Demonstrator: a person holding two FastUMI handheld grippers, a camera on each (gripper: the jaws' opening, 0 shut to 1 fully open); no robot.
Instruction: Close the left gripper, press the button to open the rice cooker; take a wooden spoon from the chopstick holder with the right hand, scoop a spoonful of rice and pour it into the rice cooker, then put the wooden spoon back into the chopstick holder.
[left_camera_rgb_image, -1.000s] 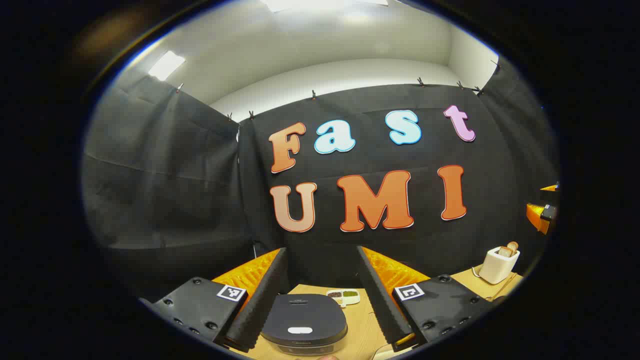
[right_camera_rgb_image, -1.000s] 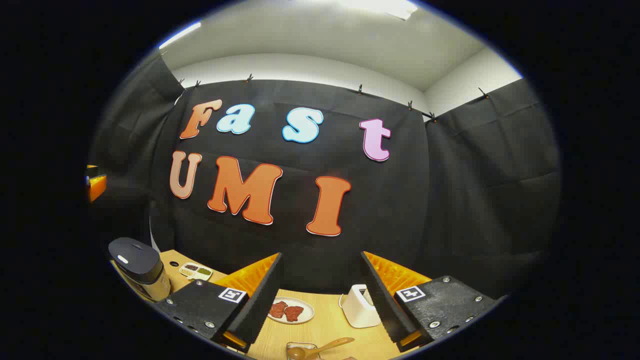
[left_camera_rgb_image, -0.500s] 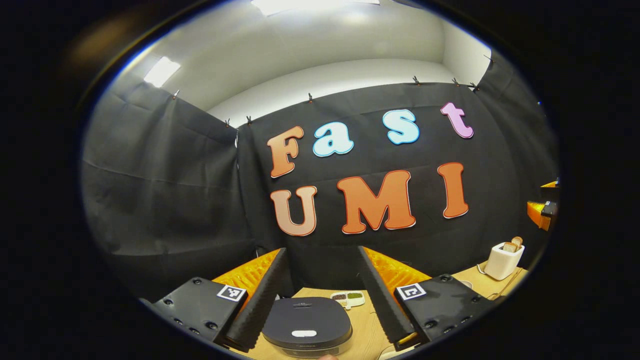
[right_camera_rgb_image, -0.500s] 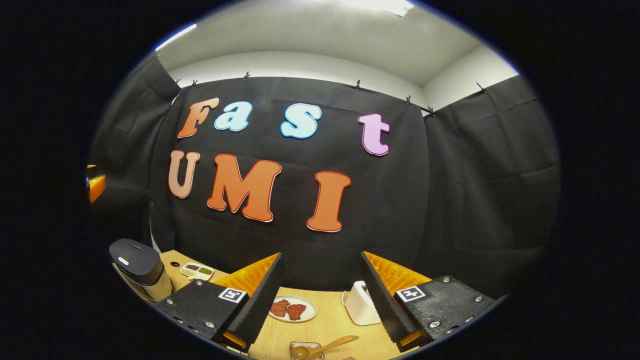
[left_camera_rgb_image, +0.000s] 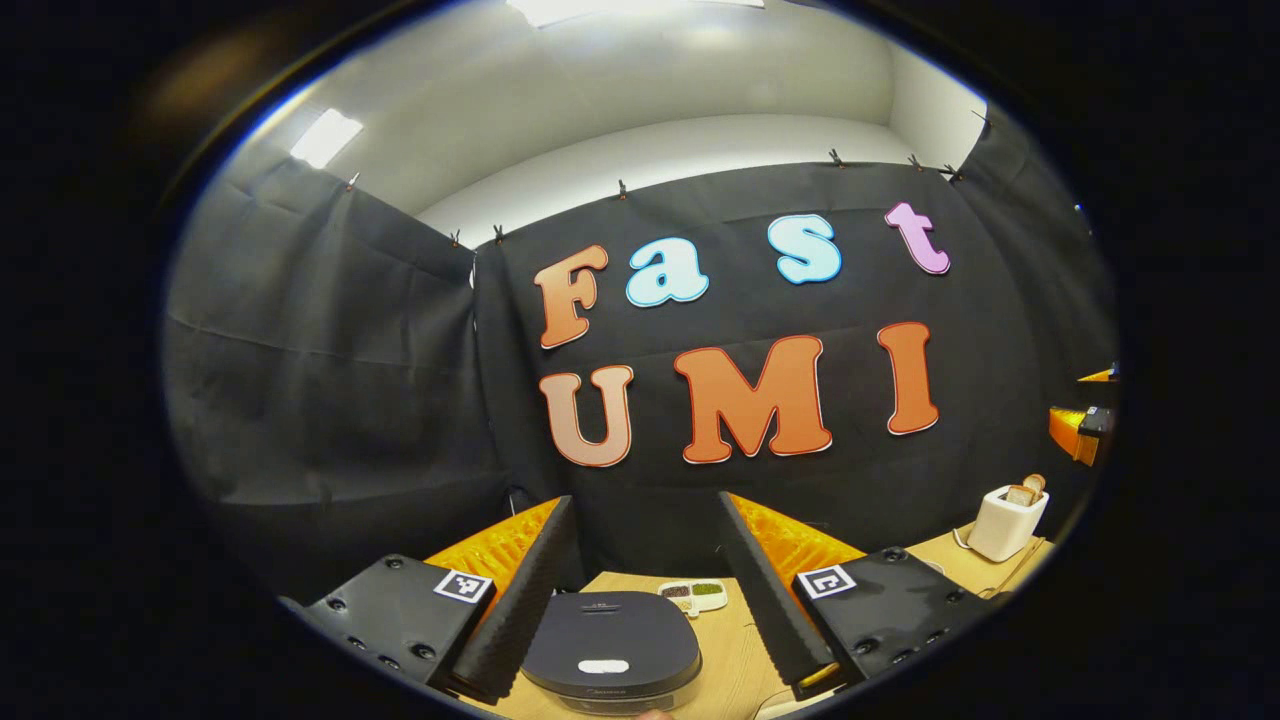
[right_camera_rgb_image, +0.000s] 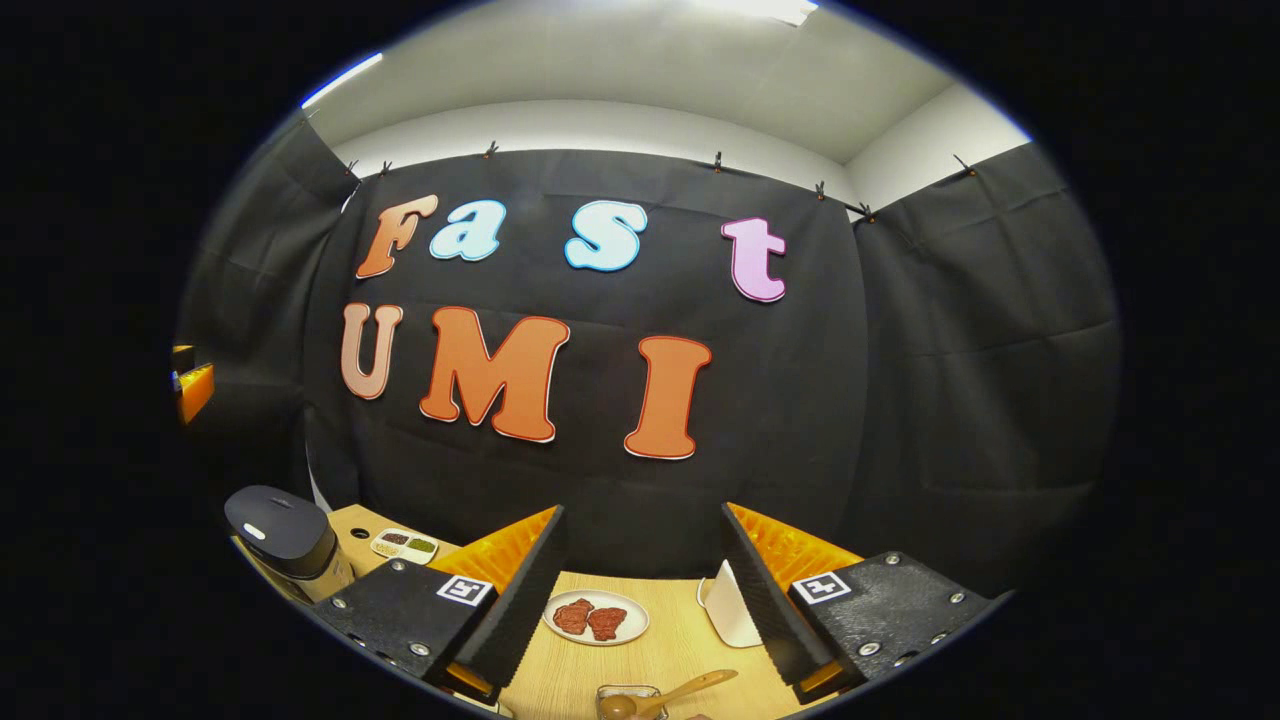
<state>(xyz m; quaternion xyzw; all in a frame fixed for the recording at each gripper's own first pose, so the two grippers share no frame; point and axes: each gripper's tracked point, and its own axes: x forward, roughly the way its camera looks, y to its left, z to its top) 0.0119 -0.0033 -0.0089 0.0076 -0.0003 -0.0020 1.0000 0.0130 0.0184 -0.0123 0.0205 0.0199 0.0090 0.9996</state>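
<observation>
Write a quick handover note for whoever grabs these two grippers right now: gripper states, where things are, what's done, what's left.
Left gripper: open, empty, above the closed rice cooker, its button unpressed.
Right gripper: open, empty, over the table; wooden spoon sits in a small holder just below.
Done: nothing.
Left: close left, press button, take spoon, scoop rice, pour, return spoon.

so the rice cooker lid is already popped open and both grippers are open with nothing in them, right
Not quite: the rice cooker lid is closed, flat on top, as the left gripper view shows. The rest holds: the left gripper and right gripper are both open and empty.
</observation>
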